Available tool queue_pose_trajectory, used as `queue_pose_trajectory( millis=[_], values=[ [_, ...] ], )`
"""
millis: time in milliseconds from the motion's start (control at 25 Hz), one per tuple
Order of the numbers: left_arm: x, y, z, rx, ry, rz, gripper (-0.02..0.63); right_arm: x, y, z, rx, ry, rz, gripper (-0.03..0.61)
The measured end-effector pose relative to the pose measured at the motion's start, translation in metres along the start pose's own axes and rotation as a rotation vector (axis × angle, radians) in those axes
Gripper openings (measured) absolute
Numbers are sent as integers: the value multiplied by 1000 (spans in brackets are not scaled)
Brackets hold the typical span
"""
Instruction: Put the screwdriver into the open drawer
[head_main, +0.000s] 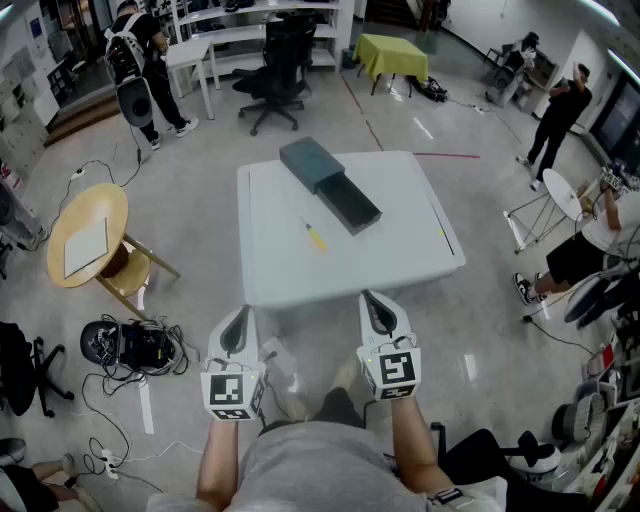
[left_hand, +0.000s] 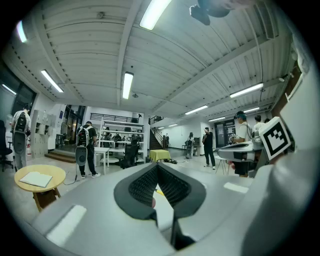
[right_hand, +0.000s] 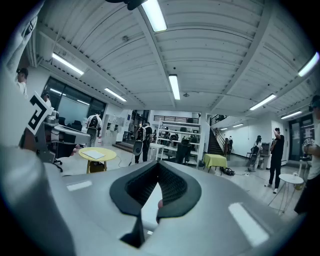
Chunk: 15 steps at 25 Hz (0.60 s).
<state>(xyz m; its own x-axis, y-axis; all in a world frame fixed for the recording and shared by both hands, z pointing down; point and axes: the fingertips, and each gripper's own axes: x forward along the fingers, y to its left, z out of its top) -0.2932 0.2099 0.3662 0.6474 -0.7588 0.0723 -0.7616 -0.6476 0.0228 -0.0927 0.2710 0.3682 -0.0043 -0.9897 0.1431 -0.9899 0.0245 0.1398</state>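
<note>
A white table (head_main: 400, 255) stands in front of me. On it lies a screwdriver (head_main: 315, 237) with a yellow handle, near the middle. Just behind it sits a dark grey drawer unit (head_main: 310, 160), its drawer (head_main: 350, 205) pulled open toward the right front. My left gripper (head_main: 240, 311) and right gripper (head_main: 370, 297) hover side by side at the table's near edge, well short of the screwdriver. Both are shut and hold nothing. In the left gripper view the left gripper (left_hand: 157, 165) has its tips together. The right gripper (right_hand: 159, 163) shows the same in the right gripper view.
A round wooden table (head_main: 88, 232) with a chair stands at the left, above a bag and cables (head_main: 130, 345) on the floor. A black office chair (head_main: 275, 70) is behind the table. People and a small round table (head_main: 560, 190) are at the right.
</note>
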Motion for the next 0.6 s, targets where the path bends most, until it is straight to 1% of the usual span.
queue_pose_trajectory(
  millis=[280, 600],
  values=[
    [1, -1, 1, 4, -7, -9, 11, 1, 3, -1, -17, 2, -10, 3],
    [8, 3, 2, -1, -11, -24, 11, 8, 6, 2, 8, -2, -13, 5]
  ],
)
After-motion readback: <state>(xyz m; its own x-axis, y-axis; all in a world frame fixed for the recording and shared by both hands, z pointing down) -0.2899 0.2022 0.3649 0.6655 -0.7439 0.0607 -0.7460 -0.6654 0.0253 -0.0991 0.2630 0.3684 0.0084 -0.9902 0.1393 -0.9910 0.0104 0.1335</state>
